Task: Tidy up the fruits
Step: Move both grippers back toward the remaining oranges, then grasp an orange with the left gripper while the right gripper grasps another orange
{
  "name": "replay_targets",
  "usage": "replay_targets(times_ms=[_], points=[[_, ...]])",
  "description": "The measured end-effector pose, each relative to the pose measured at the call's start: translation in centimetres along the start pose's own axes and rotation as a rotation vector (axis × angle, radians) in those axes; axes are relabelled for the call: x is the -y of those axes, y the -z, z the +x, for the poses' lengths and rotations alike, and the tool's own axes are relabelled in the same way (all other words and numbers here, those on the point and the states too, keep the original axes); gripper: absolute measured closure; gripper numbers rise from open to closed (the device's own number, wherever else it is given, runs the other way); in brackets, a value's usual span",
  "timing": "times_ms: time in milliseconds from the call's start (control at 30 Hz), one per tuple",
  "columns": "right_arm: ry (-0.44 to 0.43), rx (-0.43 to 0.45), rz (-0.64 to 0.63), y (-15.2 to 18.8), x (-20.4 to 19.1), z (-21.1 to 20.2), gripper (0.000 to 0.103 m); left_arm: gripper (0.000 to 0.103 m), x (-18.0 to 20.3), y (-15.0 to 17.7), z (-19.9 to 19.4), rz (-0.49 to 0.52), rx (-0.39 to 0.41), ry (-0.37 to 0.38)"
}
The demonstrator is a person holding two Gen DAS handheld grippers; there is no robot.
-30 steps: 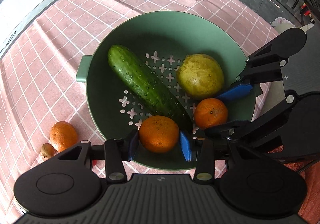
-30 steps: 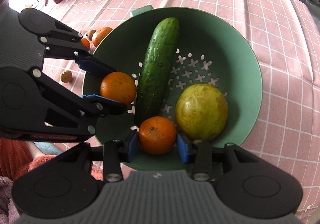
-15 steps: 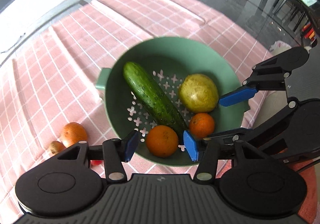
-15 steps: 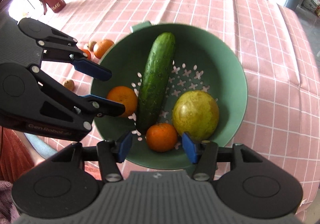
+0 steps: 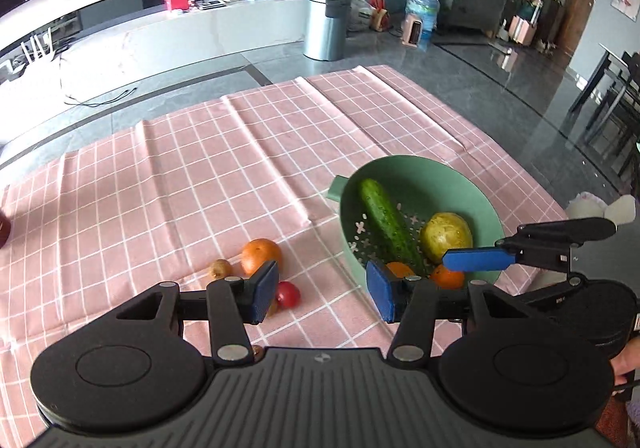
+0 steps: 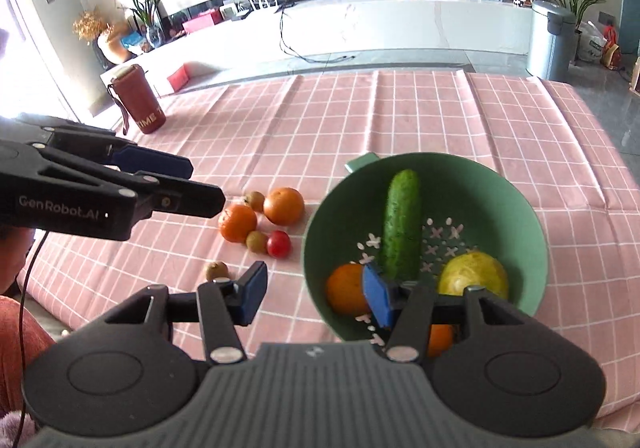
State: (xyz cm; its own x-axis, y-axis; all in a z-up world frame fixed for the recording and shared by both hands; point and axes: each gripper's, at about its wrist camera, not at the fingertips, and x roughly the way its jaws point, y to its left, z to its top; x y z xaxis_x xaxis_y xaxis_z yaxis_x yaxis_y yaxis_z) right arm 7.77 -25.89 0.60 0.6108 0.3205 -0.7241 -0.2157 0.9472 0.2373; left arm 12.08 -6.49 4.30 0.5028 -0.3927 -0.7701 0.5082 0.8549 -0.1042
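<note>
Both grippers, left [image 5: 322,294] and right [image 6: 314,296], are hanging released and empty, their jaws having just been opening. The bowl [image 6: 520,215] is sitting ahead-right; loose oranges [image 6: 284,205] are lying ahead-left. Approaching one squarely and straddling its widest part looks best.

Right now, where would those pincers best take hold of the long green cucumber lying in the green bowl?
Probably across the middle of the long green cucumber, coming from above with the jaws spanning its narrow width. It lies sloped against the green strainer bowl wall, and an orange and a yellow-green round fruit crowd its lower end.
</note>
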Motion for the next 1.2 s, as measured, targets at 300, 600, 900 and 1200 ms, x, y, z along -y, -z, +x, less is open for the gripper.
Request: replay_targets(times_ms=[300, 600, 900, 1200], points=[[-0.01, 0.049, -0.086, 1.2, -5.5, 2.5, 0.064, 0.046, -4.3, 3.6, 0.1, -0.127, 0.064, -0.066], [0.054, 0.002, -0.328, -2.6, -5.9, 5.8, 0.064, 0.046, -7.8, 4.7, 2.5, -0.265, 0.044, -0.075], [0.038, -0.089, -0.517, -5.3, -4.9, 10.0, 0.064, 0.046, -10.1, 6.6, 6.0, -0.355, 0.02, -0.024], [-0.019, -0.196, -0.636, -5.9, -5.9, 14.2, 0.064, 0.045, -10.5, 6.0, 8.2, -0.362, -0.009, 0.028]])
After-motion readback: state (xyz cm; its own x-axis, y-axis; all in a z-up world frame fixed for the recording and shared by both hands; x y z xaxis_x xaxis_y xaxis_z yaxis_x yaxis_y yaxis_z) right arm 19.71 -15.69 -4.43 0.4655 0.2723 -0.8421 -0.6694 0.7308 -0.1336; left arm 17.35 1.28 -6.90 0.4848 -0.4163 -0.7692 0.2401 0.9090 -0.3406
